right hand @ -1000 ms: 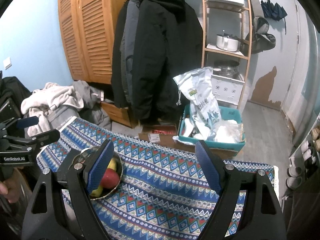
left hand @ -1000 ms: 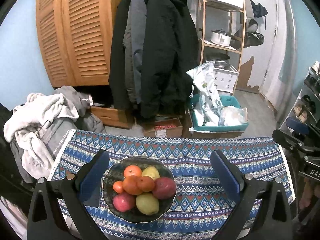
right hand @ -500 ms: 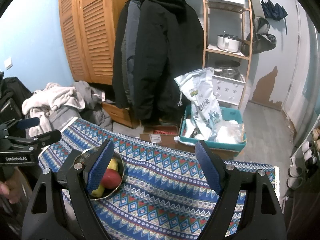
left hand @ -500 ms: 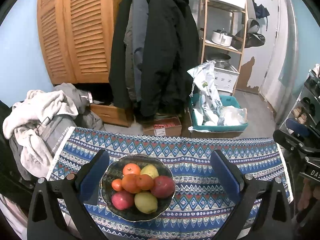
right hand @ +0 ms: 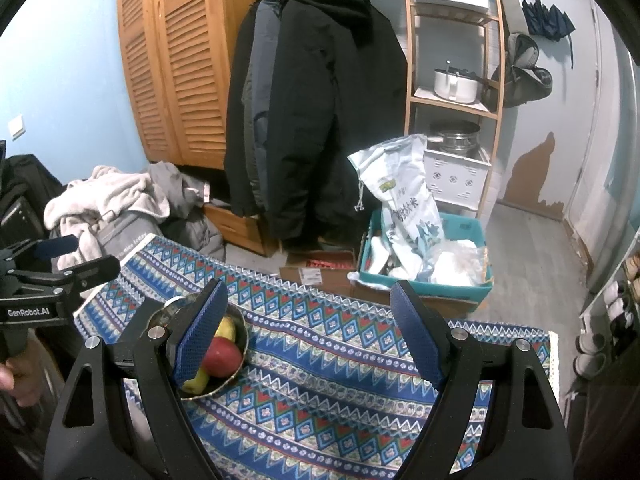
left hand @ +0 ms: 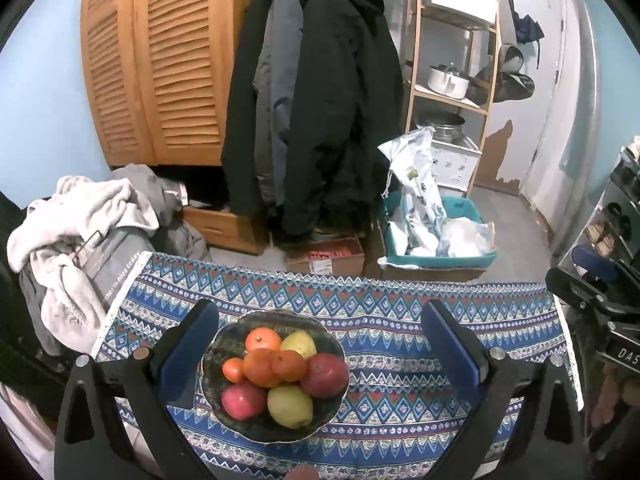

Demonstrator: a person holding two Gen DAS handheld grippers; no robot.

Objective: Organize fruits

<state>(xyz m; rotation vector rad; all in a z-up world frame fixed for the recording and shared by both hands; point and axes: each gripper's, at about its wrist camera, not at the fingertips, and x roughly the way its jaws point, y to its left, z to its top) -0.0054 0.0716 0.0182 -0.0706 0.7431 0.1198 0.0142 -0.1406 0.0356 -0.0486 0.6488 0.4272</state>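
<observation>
All fruit [left hand: 282,372] sits in the bowl [left hand: 332,416], at 11 o'clock of the left claw [left hand: 320,356]. Over the last second only the view drifted slightly. Both claws, left and right [right hand: 308,332], gape empty; this fits a finished job or one pending.

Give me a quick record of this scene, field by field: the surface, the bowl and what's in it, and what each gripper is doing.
surface: table under a blue patterned cloth
bowl: dark bowl toward the table's left side
contents: four oranges, two red apples, two yellow pears, all piled in the bowl
left gripper: open, empty, above the bowl
right gripper: open, empty, over bare cloth to the right of the bowl
fruit outside bowl: none visible
</observation>
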